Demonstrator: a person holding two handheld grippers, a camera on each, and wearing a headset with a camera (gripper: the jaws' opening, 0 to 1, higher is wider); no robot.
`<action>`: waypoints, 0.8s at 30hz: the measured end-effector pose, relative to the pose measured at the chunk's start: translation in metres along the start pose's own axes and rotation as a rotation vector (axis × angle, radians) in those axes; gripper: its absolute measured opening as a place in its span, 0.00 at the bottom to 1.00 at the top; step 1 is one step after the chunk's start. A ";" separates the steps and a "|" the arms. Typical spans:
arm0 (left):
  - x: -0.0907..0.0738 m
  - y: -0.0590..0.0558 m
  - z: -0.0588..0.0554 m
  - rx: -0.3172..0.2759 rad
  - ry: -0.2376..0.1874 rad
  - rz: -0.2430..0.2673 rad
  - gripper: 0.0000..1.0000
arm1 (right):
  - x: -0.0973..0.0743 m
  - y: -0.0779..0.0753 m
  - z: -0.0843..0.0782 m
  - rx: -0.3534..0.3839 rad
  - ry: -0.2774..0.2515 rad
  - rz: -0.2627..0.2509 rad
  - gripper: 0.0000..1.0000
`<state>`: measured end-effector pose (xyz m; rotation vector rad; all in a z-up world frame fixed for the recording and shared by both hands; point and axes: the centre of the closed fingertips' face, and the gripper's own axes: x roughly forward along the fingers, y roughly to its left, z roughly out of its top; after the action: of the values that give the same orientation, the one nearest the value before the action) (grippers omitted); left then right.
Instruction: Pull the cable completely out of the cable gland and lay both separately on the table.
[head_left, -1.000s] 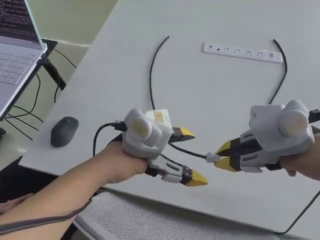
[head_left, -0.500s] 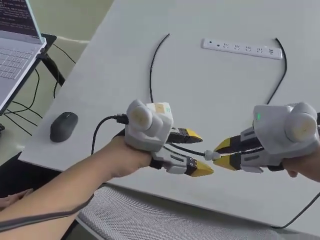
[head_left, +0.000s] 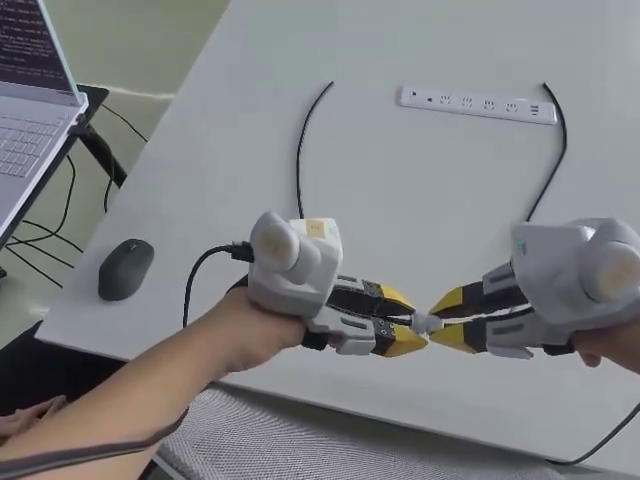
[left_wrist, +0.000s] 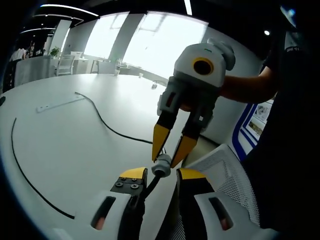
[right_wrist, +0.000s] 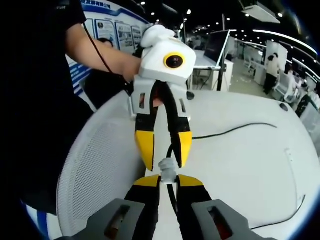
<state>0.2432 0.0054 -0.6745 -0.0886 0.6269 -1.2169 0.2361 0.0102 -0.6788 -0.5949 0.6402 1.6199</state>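
Observation:
A small white cable gland (head_left: 428, 322) hangs in the air just above the table's near edge, with a thin black cable (head_left: 298, 160) running from it leftward and away across the white table (head_left: 420, 200). My right gripper (head_left: 440, 322) is shut on the gland (right_wrist: 168, 170). My left gripper (head_left: 412, 322) faces it tip to tip. Its jaws stand narrowly apart around the cable (left_wrist: 145, 192) just behind the gland (left_wrist: 162, 164), and a gap still shows beside the cable. The cable's far end lies loose on the table.
A white power strip (head_left: 477, 104) with its black cord (head_left: 550, 170) lies at the far right of the table. A dark mouse (head_left: 125, 268) sits near the left edge, beside a laptop (head_left: 25, 90) on a stand. A mesh chair (head_left: 280, 440) is below the near edge.
My left gripper's jaws were wide apart a second ago. They have narrowed around the cable and moved right, up to the gland. The right gripper has kept its hold.

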 end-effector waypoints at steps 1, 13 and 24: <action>0.000 0.000 0.000 0.001 0.001 -0.002 0.24 | 0.000 0.000 0.001 -0.005 -0.001 -0.001 0.06; 0.002 0.000 0.000 0.010 -0.002 -0.019 0.16 | -0.003 0.001 -0.001 -0.052 -0.023 0.006 0.06; 0.003 -0.001 0.002 0.046 -0.012 -0.008 0.15 | -0.005 0.000 -0.002 -0.072 -0.054 0.014 0.07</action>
<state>0.2436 0.0018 -0.6740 -0.0598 0.5889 -1.2368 0.2365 0.0055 -0.6765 -0.5988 0.5491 1.6724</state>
